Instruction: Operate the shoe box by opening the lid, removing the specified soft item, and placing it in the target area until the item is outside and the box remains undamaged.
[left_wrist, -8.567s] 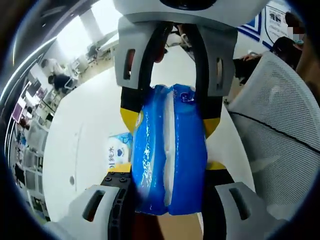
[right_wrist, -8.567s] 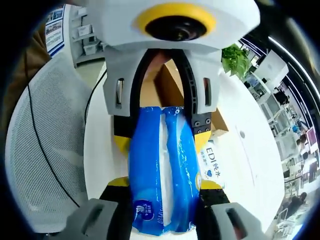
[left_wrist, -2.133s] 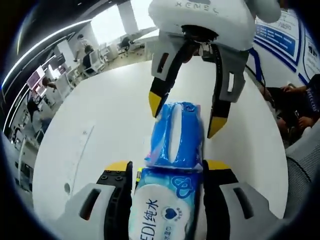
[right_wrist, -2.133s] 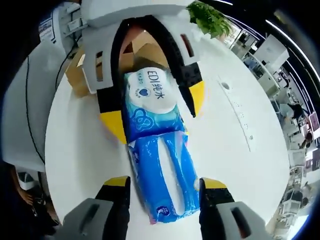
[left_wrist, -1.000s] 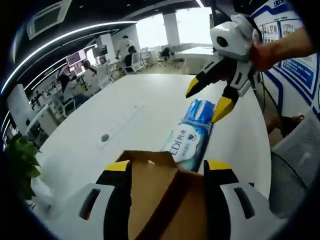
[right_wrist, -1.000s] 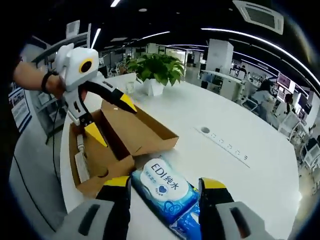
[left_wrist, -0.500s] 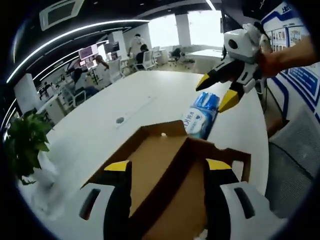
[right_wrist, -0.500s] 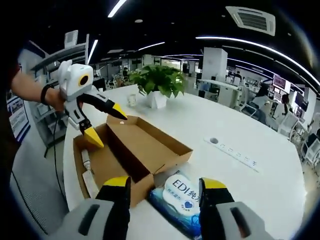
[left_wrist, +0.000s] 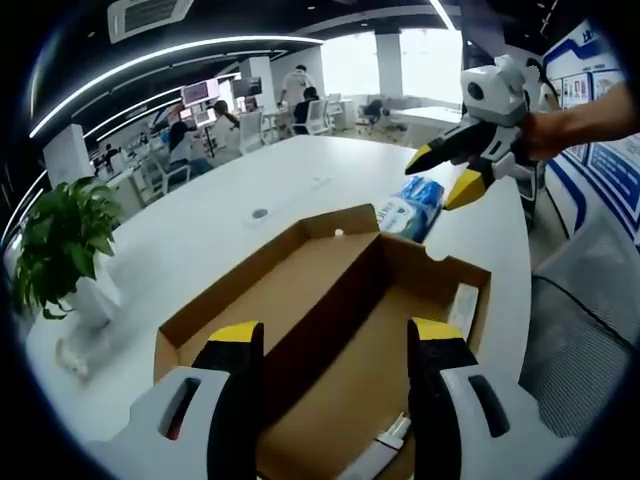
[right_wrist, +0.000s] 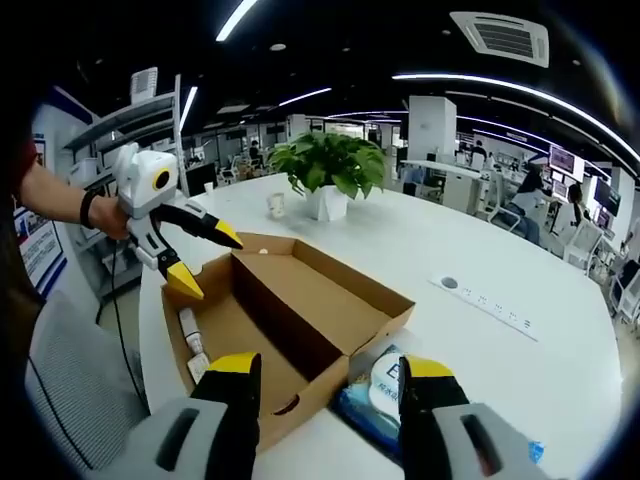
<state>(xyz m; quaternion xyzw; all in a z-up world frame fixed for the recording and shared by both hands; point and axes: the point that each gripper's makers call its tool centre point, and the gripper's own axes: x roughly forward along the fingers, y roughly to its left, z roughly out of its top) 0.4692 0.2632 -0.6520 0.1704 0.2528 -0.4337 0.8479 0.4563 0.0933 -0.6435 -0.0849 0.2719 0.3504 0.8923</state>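
the shoe box (left_wrist: 330, 330) sits open on the white table (left_wrist: 230, 215), its lid (right_wrist: 330, 285) folded flat beside the base so the inside is exposed. the two blue soft packs (left_wrist: 408, 212) lie on the table just beyond the box's far end in the left gripper view, and touching or just beside its near corner in the right gripper view (right_wrist: 375, 395) — outside the box, so the removal looks done.

the left gripper (left_wrist: 330, 340) hangs over the box with its yellow-tipped jaws spread and nothing between them; it also shows in the right gripper view (right_wrist: 190, 255), held by a hand above the box's far end. the right gripper (right_wrist: 325, 375) is likewise spread and empty, and in the left gripper view (left_wrist: 450, 172) it hovers above the packs. both appear clear of the cardboard, which keeps the box from being dented.

a few small items (left_wrist: 462, 305) lie in the base. a potted plant (right_wrist: 325, 165) stands well apart.
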